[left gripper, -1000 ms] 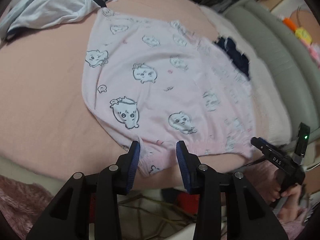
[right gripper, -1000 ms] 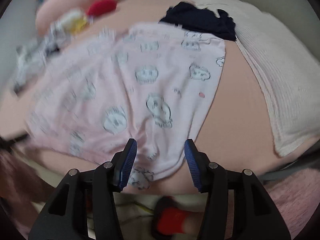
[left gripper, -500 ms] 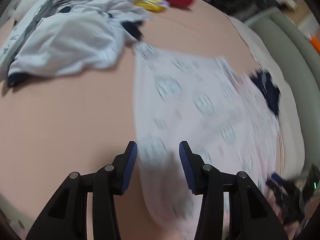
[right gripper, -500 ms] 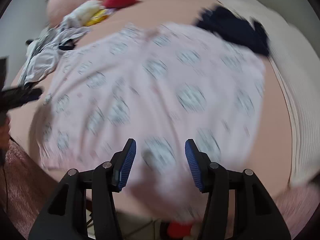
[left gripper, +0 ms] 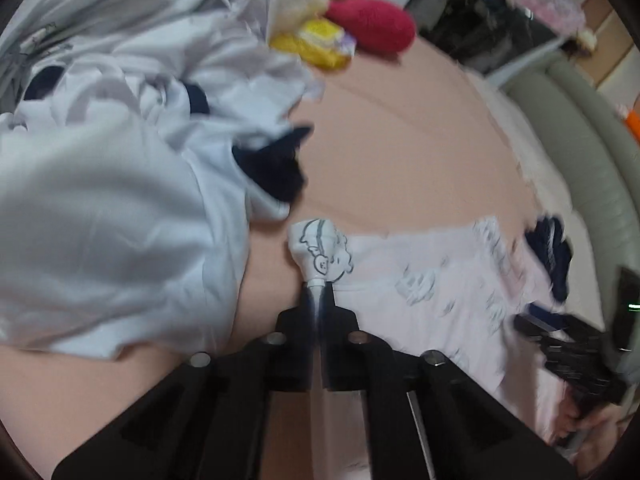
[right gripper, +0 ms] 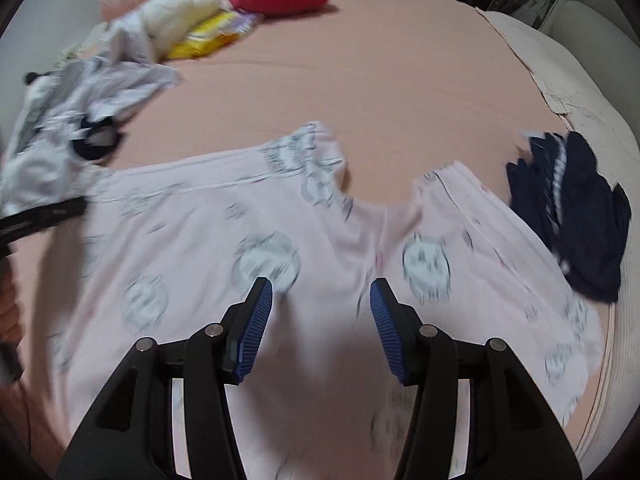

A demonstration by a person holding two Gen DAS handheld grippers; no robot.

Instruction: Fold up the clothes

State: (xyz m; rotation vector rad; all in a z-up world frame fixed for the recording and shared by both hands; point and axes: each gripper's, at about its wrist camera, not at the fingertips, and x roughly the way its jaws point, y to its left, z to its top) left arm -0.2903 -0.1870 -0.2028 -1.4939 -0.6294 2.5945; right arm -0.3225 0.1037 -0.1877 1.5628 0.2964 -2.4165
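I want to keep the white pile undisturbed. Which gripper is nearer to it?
Left. The left gripper, shut on the pink garment, sits right beside the white pile. The right gripper is open over the garment's middle, farther away.

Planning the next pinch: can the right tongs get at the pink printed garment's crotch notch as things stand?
Probably yes. The right tongs are open right over the pink cartoon-print garment, notch straight ahead with nothing lying between. The left tongs pinch a far corner, and the dark navy cloth lies off to the side.
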